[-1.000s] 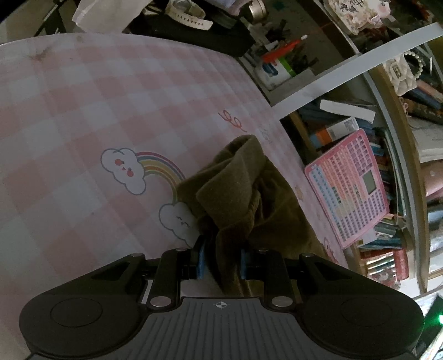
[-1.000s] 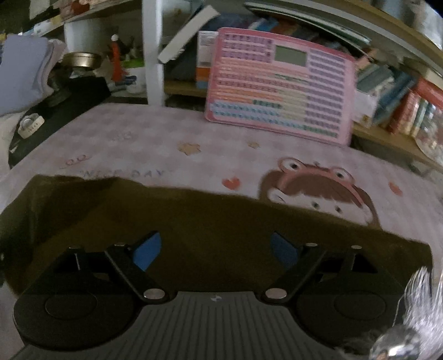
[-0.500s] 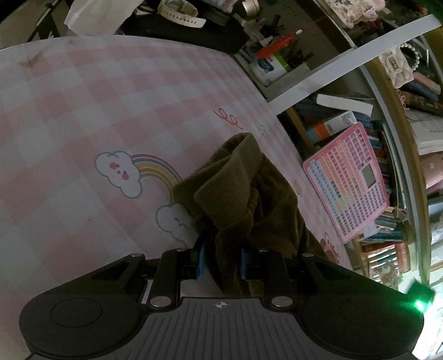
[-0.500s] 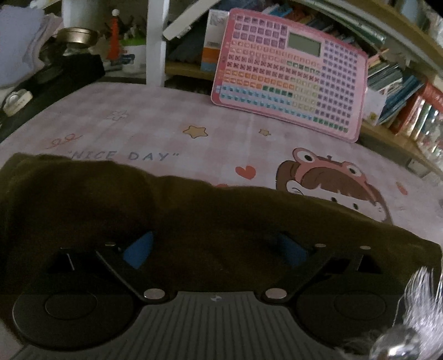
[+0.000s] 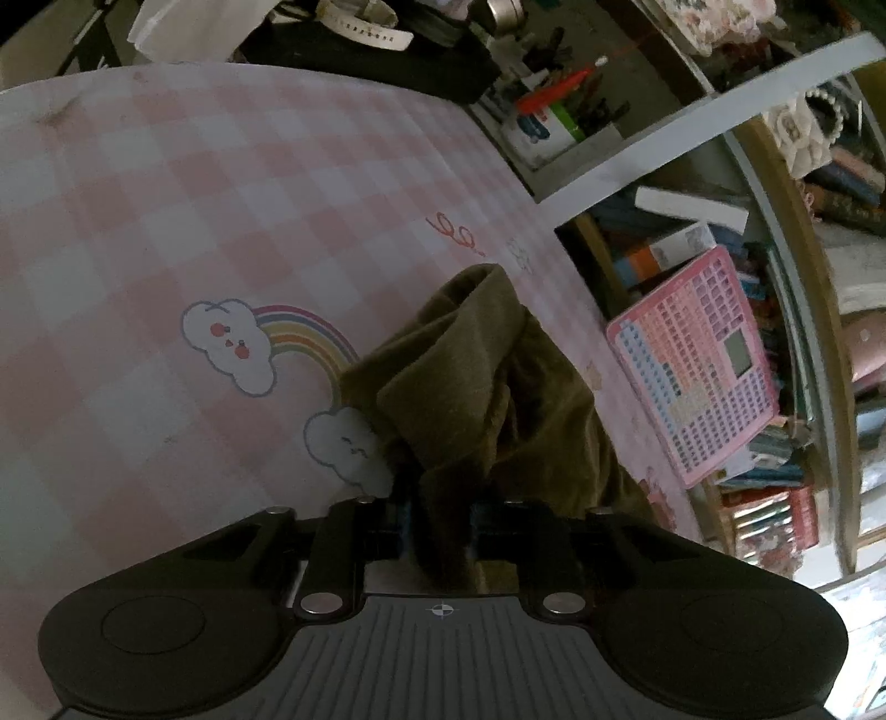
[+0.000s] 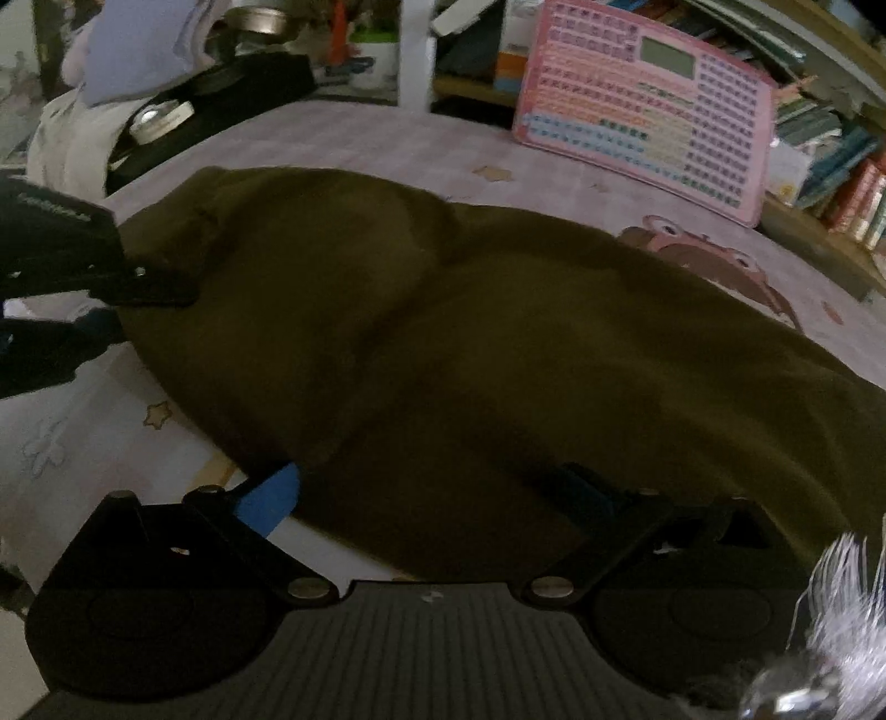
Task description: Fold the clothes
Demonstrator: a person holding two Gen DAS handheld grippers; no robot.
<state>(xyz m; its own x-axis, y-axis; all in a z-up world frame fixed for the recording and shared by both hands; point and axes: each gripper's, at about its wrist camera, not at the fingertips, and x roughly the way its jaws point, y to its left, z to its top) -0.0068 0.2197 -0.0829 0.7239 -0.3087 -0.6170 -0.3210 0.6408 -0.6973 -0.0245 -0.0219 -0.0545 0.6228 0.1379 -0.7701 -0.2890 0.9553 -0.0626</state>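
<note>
A dark olive-green garment [image 6: 470, 343] lies on the pink checked tablecloth [image 5: 166, 194]. In the left wrist view it is bunched into a raised fold [image 5: 476, 382]. My left gripper [image 5: 440, 512] is shut on an edge of the garment. It also shows at the left edge of the right wrist view [image 6: 83, 260], at the garment's far left end. My right gripper [image 6: 426, 498] is open, with the near edge of the garment lying between its blue-padded fingers [image 6: 271, 495].
A pink toy keyboard [image 6: 648, 105] leans against bookshelves [image 6: 830, 155] at the table's back edge. Black items, a watch [image 5: 360, 27] and a pen holder [image 5: 554, 116] crowd the far corner. Silver tinsel [image 6: 830, 626] hangs at the bottom right.
The right gripper has pulled back towards the near edge, so more of the garment now lies in front of it. The left gripper keeps its hold and has shifted slightly.
</note>
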